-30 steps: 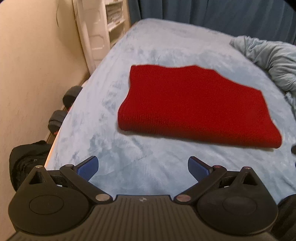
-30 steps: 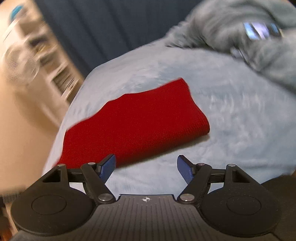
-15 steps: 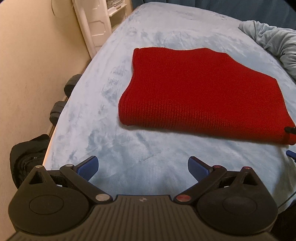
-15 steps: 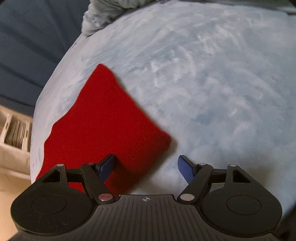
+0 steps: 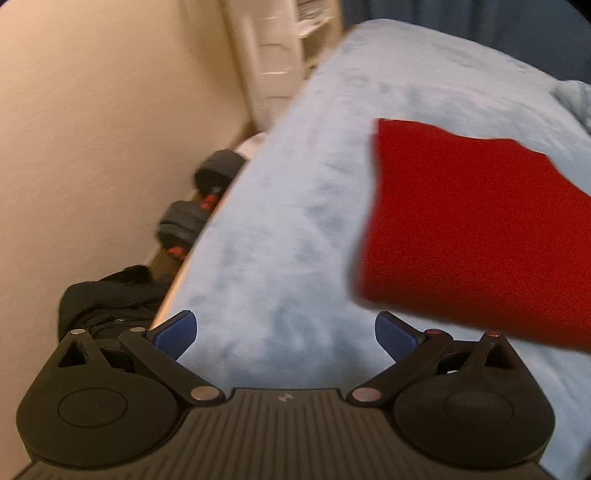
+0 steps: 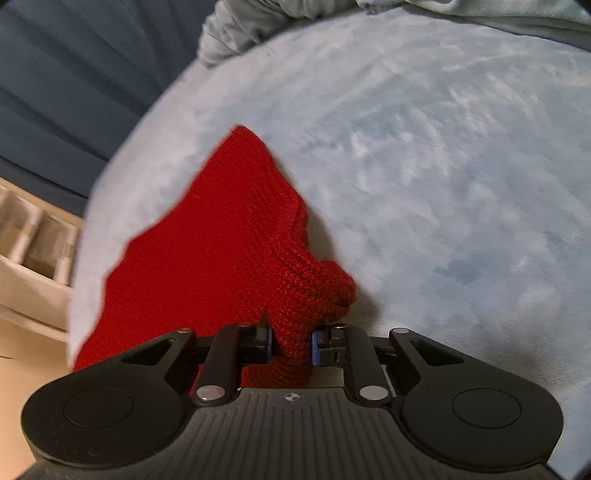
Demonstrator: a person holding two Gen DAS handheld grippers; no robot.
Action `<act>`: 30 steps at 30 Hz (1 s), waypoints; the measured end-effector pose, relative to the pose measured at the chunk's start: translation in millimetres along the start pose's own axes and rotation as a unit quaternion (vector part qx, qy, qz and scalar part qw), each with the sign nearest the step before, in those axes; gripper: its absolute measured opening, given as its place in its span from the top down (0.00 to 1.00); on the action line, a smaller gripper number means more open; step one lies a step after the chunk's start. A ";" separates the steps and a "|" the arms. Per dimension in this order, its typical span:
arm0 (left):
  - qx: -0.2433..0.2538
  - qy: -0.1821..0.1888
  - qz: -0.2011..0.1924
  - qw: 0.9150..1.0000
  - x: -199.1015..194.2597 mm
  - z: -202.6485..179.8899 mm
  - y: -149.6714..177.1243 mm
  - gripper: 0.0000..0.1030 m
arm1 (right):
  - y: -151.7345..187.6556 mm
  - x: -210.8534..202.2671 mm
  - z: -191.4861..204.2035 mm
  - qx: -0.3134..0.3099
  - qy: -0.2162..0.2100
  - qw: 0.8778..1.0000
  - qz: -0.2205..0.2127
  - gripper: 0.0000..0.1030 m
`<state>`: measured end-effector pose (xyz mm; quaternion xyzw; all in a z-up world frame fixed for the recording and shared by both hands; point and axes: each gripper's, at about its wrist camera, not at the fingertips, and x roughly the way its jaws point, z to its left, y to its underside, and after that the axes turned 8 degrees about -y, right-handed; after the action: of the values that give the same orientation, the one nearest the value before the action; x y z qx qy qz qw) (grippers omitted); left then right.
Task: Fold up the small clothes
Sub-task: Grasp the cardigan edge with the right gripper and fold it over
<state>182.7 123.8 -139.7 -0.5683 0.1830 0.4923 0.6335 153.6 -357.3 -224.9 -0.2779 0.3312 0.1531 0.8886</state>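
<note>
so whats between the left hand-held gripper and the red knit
Only bare blue blanket separates the open left hand-held gripper from the red knit, seen in the left wrist view.

A bed (image 5: 295, 221) covered in a pale blue fleecy blanket is filling most of both views. A cream wall (image 5: 110, 129) is running along one side of the bed, and a white shelf unit (image 5: 280, 55) is standing against it by the far corner. In the narrow gap between wall and bed, a pair of dark dumbbells (image 5: 192, 218) with red handles is lying on the floor, and a black bag (image 5: 107, 299) is sitting nearer the camera. Dark blue curtains (image 6: 74, 85) are hanging behind the bed. A rumpled grey-blue duvet (image 6: 258, 26) is bunching at the far end. Warm indoor light is falling evenly.
</note>
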 end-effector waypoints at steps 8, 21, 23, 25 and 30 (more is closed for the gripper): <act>-0.055 0.019 0.018 0.998 23.4 36.2 -7.6 0.00 | 5.7 -17.1 126.1 -0.213 0.083 0.972 -0.063 0.85; -0.119 0.044 0.032 0.991 32.8 90.4 4.2 0.00 | 309.3 36.6 294.9 -0.718 -0.104 0.685 0.067 0.80; -0.117 0.045 0.041 0.991 36.9 93.4 7.2 0.00 | 322.0 44.4 282.3 -0.725 -0.090 0.676 0.091 0.65; -0.116 0.049 0.044 0.991 38.9 94.9 9.7 0.00 | 313.4 28.2 277.1 -0.714 -0.109 0.687 0.074 0.50; -0.121 0.073 0.032 0.989 31.9 88.5 4.7 0.00 | 257.3 -22.7 265.6 -0.640 -0.157 0.749 0.072 0.44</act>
<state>164.1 216.1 -142.0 -0.6690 0.1857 0.4879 0.5291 153.3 4.2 -144.2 -0.7285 0.0309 0.4343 0.5289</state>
